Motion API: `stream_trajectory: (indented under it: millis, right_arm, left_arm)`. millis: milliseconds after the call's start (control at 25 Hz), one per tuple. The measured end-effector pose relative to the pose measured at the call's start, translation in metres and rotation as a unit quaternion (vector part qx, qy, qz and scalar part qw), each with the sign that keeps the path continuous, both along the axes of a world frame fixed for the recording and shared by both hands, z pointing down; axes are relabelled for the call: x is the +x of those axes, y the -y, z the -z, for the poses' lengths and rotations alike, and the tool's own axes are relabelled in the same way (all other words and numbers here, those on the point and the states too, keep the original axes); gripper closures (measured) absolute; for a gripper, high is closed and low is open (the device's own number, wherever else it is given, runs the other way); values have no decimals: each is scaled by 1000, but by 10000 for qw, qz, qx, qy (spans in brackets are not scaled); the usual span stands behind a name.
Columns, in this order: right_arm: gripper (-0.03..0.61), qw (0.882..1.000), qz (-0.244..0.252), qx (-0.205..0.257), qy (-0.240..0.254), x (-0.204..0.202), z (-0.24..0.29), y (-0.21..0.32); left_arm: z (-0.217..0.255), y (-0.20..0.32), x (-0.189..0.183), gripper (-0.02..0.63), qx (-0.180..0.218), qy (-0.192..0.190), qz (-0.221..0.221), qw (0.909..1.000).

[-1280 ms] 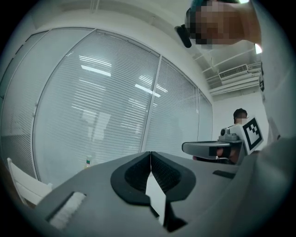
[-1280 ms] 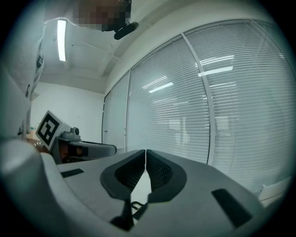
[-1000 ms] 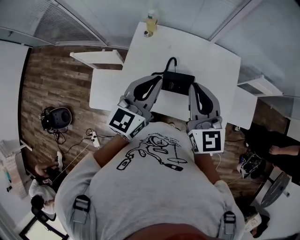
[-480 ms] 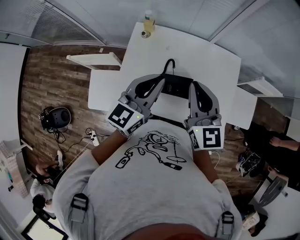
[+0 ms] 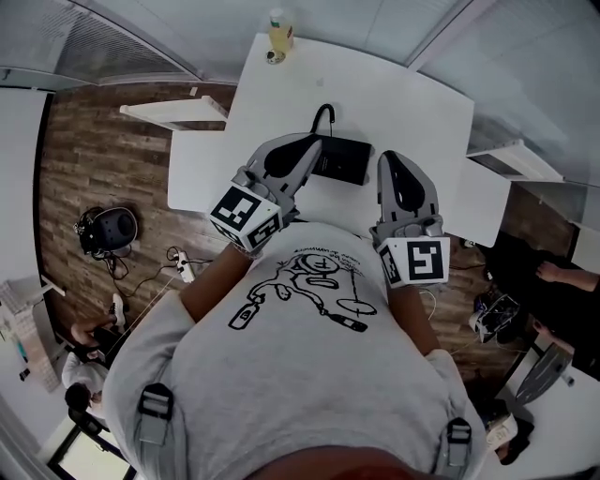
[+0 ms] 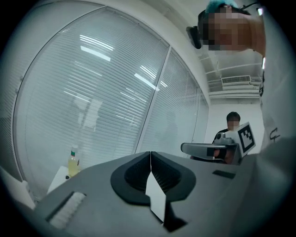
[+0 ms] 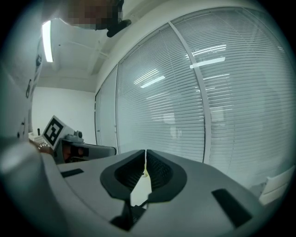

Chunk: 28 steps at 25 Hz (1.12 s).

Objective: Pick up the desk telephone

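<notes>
The black desk telephone [image 5: 339, 159] lies on the white table [image 5: 403, 103], its black cord [image 5: 322, 117] curling away from its far left corner. In the head view my left gripper [image 5: 312, 143] is shut and empty, its tip at the phone's left edge. My right gripper [image 5: 387, 157] is also shut and empty, a little off the phone's right edge. In the left gripper view the left gripper [image 6: 150, 159] has its jaws together, and the right gripper [image 6: 208, 149] shows beside it. In the right gripper view the right gripper [image 7: 145, 159] likewise has its jaws together. The phone is hidden in both gripper views.
A yellow bottle [image 5: 279, 28] stands at the table's far edge, also seen as the bottle [image 6: 72, 163]. A lower white side table [image 5: 197, 178] adjoins at the left and another white surface [image 5: 487, 202] at the right. Window blinds [image 7: 208, 92] face me. Cables and a black device [image 5: 108, 230] lie on the wooden floor.
Both grippers have moved together and sunk a little, staying shut. More of the phone's top now shows between their tips.
</notes>
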State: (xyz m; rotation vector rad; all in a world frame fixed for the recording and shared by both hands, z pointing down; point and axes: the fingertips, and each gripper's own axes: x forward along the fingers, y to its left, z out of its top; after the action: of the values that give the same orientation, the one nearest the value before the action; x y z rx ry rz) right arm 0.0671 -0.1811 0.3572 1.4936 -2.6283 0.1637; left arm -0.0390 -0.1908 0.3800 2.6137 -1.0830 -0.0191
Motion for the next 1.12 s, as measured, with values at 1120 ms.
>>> stream_trajectory:
  millis: [1120]
  right_arm:
    - [429, 9627, 62, -2699, -161, 24, -247, 11]
  left_arm:
    - [-267, 4, -16, 476, -2879, 318, -315, 9566]
